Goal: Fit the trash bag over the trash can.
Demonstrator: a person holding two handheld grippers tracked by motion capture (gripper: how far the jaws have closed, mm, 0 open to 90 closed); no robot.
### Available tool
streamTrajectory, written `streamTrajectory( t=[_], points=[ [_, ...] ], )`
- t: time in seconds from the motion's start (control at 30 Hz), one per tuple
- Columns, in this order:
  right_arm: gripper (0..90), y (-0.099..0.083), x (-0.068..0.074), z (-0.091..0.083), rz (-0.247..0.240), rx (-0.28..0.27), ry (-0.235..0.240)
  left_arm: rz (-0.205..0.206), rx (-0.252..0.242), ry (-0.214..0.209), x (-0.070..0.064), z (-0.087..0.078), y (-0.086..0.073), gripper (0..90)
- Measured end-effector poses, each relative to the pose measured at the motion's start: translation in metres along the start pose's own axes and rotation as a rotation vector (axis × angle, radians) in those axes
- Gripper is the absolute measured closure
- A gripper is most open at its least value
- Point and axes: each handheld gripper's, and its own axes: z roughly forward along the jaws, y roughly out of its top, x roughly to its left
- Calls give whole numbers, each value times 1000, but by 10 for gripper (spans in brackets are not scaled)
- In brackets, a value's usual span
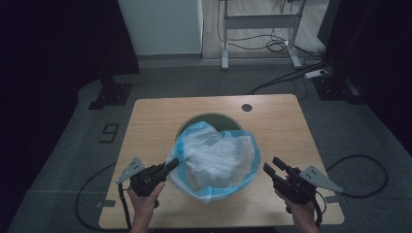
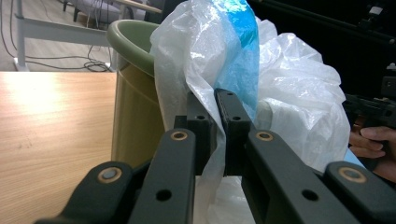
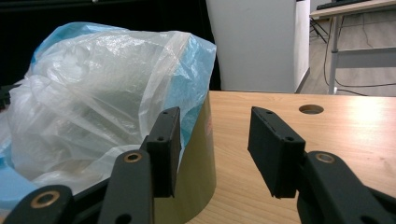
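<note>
You are fitting the thin, crinkly white-and-blue plastic bag (image 1: pixel 218 158) over the round olive-green plastic bin (image 1: pixel 210 120) at the middle of the wooden table (image 1: pixel 277 116). Your left gripper (image 2: pixel 215 105) pinches the bag's edge; your right gripper (image 3: pixel 214 140) stands open beside the bin. Next, I judge, take the opposite edge and stretch the slippery film over the rim.

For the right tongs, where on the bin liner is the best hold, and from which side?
Grip the loose blue-edged rim of the bin liner draped over the green bin on its right, coming in sideways from the right. The film there stands free of the wall in thin folds, and the left tongs already pinch the opposite edge; the right tongs are open beside it.
</note>
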Motion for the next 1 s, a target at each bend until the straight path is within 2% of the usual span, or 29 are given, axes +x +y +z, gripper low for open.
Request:
streamTrajectory(
  t=[0.13,0.27,0.37,0.47,0.53,0.6,0.8,0.87,1.0],
  points=[
    [521,-1,1,3,2,7,17,-1,2,0,0,0,1,842],
    [478,-3,5,15,13,39,55,-5,1,-1,0,0,0,841],
    [455,-9,8,29,54,70,100,-5,1,-4,0,1,-1,840],
    [471,-12,9,34,72,83,114,-7,1,-5,1,1,-1,840],
    [513,-14,9,39,95,87,138,-7,0,-5,1,1,-1,840],
    [613,-14,8,43,115,89,163,-6,-2,-6,1,0,0,840],
    [859,-8,9,48,84,74,166,-10,-10,-7,2,0,1,845],
    [892,-6,9,48,77,74,155,-10,-10,-4,2,0,1,846],
    [894,-4,6,50,74,79,138,-14,-10,1,3,0,1,848]
  ],
)
